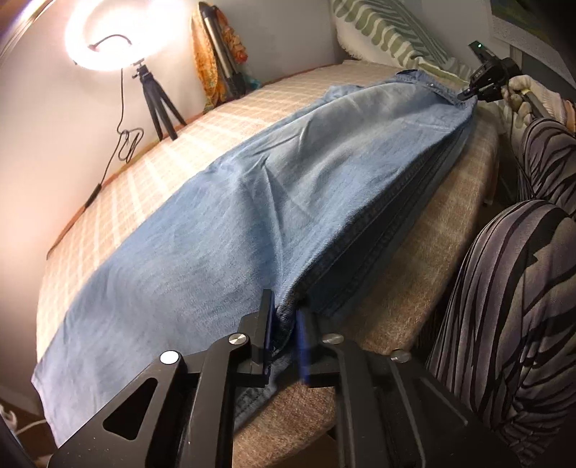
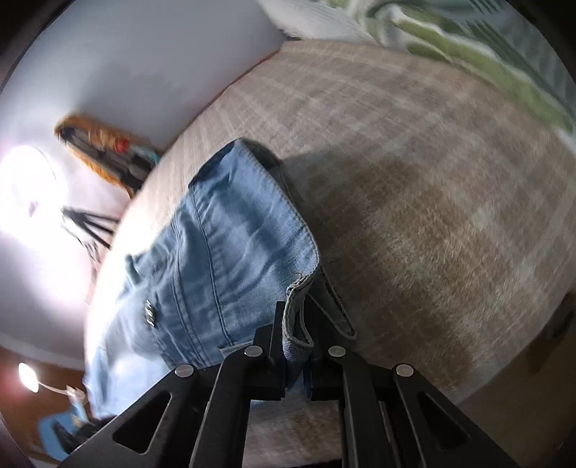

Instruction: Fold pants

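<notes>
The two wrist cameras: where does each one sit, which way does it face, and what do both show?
Left wrist: on the left gripper, facing along the blue denim jeans from the leg end; shows its jaws, the right gripper, a gloved hand, striped trousers.
Right wrist: on the right gripper, facing down at the jeans' waistband; shows only its jaws.
Shared: jeans, beige checked bed cover, ring light, green-patterned pillow.

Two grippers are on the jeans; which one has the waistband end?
The right gripper: its jaws pinch the stitched waistband corner of the jeans, near the striped pillow. The left gripper is at the opposite end, by the leg hem.
</notes>
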`<action>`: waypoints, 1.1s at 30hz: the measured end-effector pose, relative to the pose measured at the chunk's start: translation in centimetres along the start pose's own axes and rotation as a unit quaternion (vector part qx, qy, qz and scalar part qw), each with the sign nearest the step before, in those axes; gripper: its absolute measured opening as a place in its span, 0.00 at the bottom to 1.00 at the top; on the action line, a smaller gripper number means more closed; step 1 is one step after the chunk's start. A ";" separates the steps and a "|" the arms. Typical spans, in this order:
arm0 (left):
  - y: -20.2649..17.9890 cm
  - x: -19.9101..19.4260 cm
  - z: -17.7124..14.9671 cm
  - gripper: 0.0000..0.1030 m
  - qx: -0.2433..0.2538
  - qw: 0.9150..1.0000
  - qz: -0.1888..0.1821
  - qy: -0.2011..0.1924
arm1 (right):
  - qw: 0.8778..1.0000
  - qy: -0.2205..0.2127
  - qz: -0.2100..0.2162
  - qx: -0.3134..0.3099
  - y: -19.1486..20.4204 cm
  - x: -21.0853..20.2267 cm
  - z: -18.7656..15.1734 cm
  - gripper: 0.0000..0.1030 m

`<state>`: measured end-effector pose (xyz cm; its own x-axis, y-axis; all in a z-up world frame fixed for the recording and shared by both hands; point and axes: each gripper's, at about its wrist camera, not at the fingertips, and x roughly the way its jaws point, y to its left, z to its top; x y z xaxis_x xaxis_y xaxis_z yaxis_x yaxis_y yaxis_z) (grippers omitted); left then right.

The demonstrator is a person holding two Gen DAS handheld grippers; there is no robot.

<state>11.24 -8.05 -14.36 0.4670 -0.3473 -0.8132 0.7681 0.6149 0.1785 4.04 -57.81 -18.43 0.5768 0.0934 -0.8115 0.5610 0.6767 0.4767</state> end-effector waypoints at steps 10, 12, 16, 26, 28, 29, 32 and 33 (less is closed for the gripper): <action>-0.3 -3.7 -2.2 0.37 -0.054 0.998 -0.003 -0.036 | 0.994 -0.079 -0.045 -0.056 4.2 -5.4 0.7 0.40; 0.0 -5.0 -2.9 0.37 -0.077 0.996 0.004 -0.042 | 0.993 -0.092 -0.025 -0.071 5.8 -6.5 1.0 0.41; 2.0 -7.0 -4.6 0.39 -0.135 0.988 0.038 -0.059 | 0.986 -0.106 0.019 -0.127 9.7 -7.1 1.8 0.42; 10.9 -8.0 -8.7 0.45 -0.241 0.957 0.152 -0.049 | 0.961 -0.080 0.065 -0.259 19.0 -2.9 3.3 0.49; 13.0 -7.7 -9.9 0.45 -0.264 0.948 0.170 -0.040 | 0.958 -0.063 0.069 -0.270 20.4 -1.0 3.9 0.49; 13.8 -7.6 -10.3 0.45 -0.274 0.944 0.181 -0.037 | 0.958 -0.053 0.071 -0.274 21.1 0.1 4.3 0.49; 16.4 -7.3 -11.9 0.45 -0.311 0.929 0.199 -0.030 | 0.955 -0.021 0.075 -0.286 22.8 3.5 5.3 0.50; 17.2 -7.1 -12.5 0.45 -0.321 0.924 0.205 -0.024 | 0.954 -0.007 0.077 -0.291 23.6 5.0 5.7 0.50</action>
<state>15.72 13.82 -12.43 0.6915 -0.0131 -0.7222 0.1107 0.9900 0.0881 23.62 -45.53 -9.31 0.6366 0.2171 -0.7400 0.0470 0.9469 0.3181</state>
